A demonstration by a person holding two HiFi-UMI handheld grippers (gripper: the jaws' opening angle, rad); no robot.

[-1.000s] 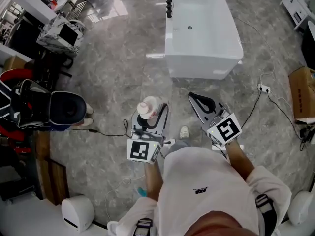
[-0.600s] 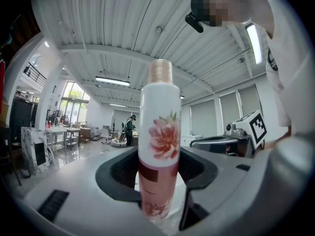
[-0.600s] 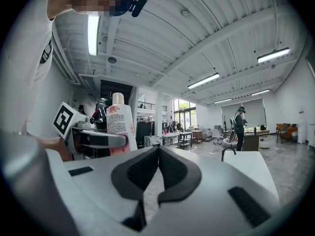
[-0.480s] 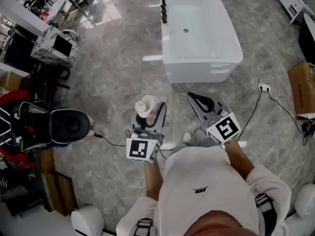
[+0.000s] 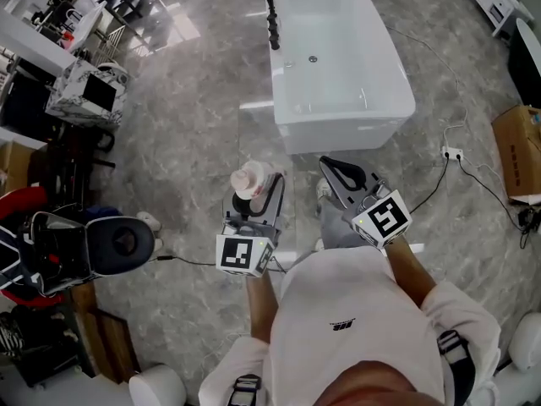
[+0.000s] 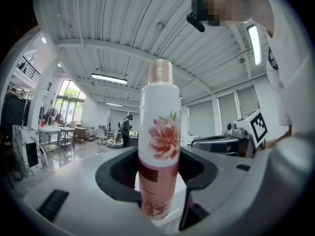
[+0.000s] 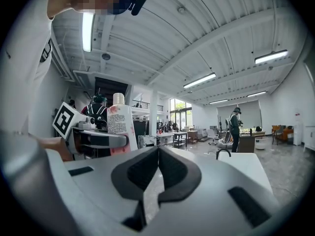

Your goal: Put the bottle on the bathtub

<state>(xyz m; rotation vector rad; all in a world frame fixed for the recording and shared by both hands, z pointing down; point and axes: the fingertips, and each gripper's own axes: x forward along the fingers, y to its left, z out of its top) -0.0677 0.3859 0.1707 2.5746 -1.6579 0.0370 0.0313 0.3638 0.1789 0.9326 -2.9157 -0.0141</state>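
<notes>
A white bottle (image 5: 252, 180) with a pink flower print and a pale cap stands upright in my left gripper (image 5: 258, 194), whose jaws are shut on its body. In the left gripper view the bottle (image 6: 157, 141) fills the middle between the dark pads. My right gripper (image 5: 342, 176) is held beside it on the right, shut and empty; its jaws (image 7: 157, 173) meet in its own view, where the bottle (image 7: 119, 127) shows at the left. The white bathtub (image 5: 338, 121) with a black tap (image 5: 275, 11) lies on the floor ahead of both grippers.
Grey marble floor all round. A black office chair (image 5: 118, 244) and a red bag stand at the left, desks at the upper left. A power strip (image 5: 450, 152) with its cable and a cardboard box (image 5: 520, 150) lie at the right. A person (image 7: 236, 124) stands far off.
The whole view has shifted: the bathtub now sits closer and more to the left. Both grippers keep the same pose, with the bottle still held in the left one.
</notes>
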